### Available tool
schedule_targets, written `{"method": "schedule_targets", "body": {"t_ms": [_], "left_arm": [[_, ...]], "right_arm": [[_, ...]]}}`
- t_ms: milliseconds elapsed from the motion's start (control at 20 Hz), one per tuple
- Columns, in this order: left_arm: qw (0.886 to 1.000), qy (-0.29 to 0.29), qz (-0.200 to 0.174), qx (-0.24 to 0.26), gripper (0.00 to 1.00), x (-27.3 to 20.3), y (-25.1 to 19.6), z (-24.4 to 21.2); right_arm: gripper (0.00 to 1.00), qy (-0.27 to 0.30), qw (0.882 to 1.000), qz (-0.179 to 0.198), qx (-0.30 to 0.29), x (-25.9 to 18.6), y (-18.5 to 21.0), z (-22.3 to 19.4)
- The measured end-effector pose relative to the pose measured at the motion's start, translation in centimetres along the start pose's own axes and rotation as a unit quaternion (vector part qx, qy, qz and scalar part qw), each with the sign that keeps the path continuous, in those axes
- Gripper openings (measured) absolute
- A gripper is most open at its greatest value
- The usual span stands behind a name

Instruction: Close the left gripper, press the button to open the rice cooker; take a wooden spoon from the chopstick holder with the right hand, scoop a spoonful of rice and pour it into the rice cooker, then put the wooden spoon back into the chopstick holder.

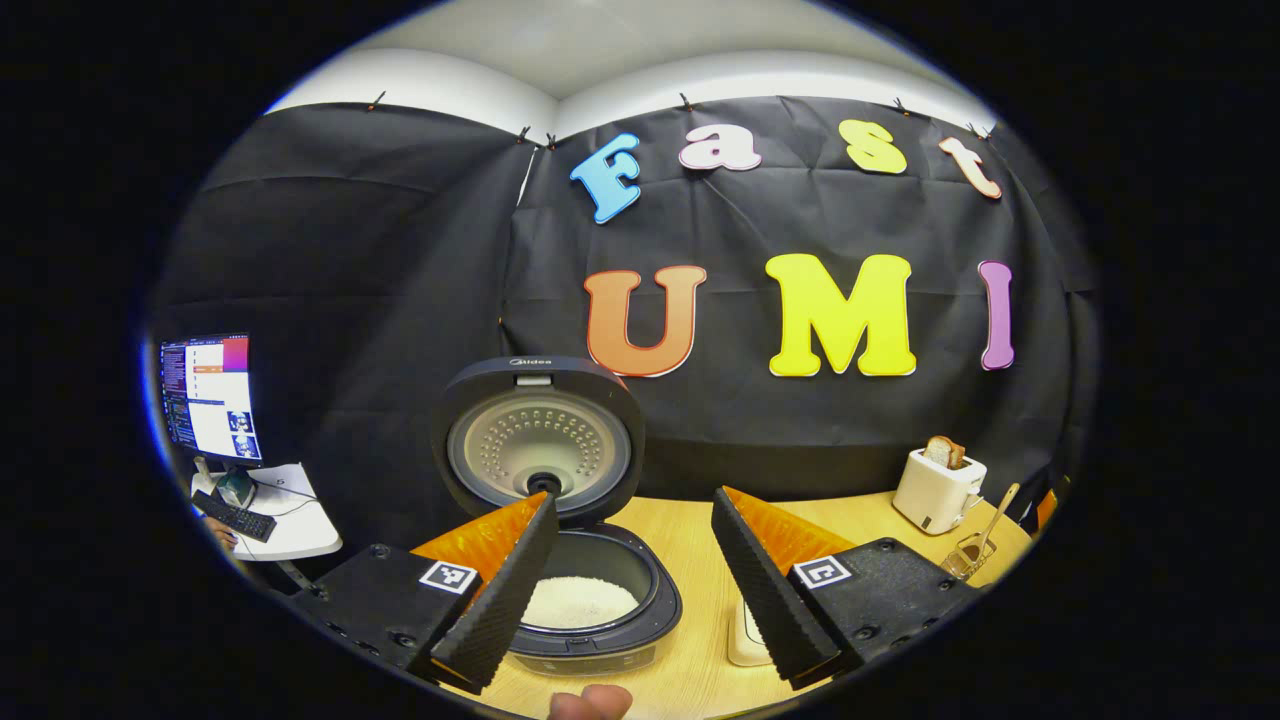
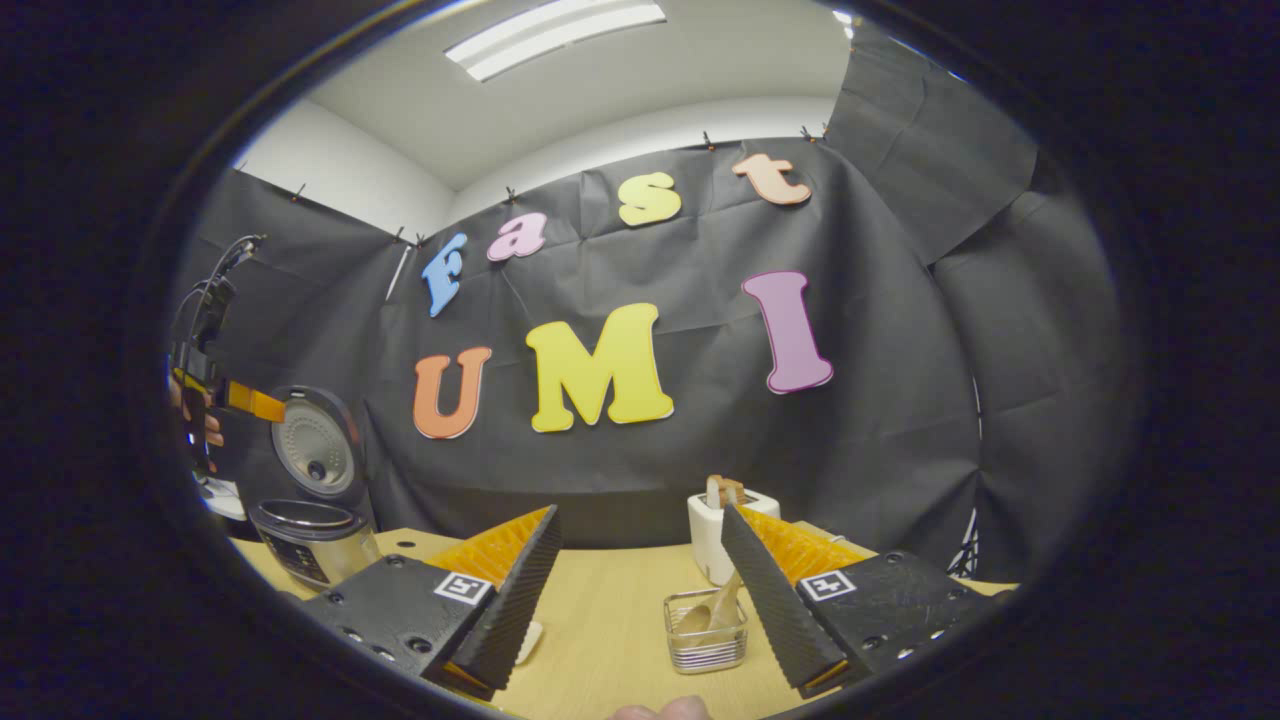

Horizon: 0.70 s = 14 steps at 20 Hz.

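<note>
The rice cooker (image 1: 600, 640) stands open on the wooden table (image 1: 690, 540), its lid (image 1: 540, 440) upright and white rice (image 1: 578, 602) in the pot. My left gripper (image 1: 634, 495) is open above the table just right of the pot, holding nothing. At the far right a wooden spoon (image 1: 998, 512) leans in the clear chopstick holder (image 1: 962, 558). My right gripper (image 2: 640, 510) is open and empty, with the chopstick holder (image 2: 705, 632) and its wooden spoon (image 2: 715, 608) just ahead between its fingers. Far left, a hand holds the left gripper (image 2: 255, 403) above the rice cooker (image 2: 310, 535).
A white toaster (image 1: 935, 490) with a bread slice stands behind the holder, also at toaster (image 2: 708, 535). A small cream container (image 1: 745, 635) lies on the table near the cooker. A monitor (image 1: 210, 395) and keyboard (image 1: 232, 515) sit on a side table at left.
</note>
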<state>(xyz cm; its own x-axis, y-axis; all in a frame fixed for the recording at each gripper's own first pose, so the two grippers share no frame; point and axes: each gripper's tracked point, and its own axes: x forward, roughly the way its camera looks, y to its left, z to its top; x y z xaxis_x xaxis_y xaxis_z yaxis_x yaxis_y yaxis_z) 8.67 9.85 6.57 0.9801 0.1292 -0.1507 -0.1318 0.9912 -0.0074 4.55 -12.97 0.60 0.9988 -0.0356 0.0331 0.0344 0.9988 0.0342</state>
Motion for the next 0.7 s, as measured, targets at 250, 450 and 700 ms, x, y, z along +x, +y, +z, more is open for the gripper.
{"method": "schedule_targets", "body": {"t_ms": [250, 450, 700], "left_arm": [[1.0, -0.023, -0.005, 0.004, 0.99, -1.3, -1.5, -2.0], [0.999, -0.031, -0.034, 0.006, 0.98, -1.6, -4.3, -3.9], [0.998, -0.027, -0.052, 0.007, 0.99, -2.1, -6.4, -5.8]], "right_arm": [[0.95, 0.015, 1.0, -0.013, -0.01, 0.2, -2.7, -0.1], [0.95, 0.036, 0.999, -0.015, -0.02, 1.0, -4.7, -0.7], [0.96, 0.088, 0.996, -0.011, -0.001, 2.6, -5.9, -3.8]]}}
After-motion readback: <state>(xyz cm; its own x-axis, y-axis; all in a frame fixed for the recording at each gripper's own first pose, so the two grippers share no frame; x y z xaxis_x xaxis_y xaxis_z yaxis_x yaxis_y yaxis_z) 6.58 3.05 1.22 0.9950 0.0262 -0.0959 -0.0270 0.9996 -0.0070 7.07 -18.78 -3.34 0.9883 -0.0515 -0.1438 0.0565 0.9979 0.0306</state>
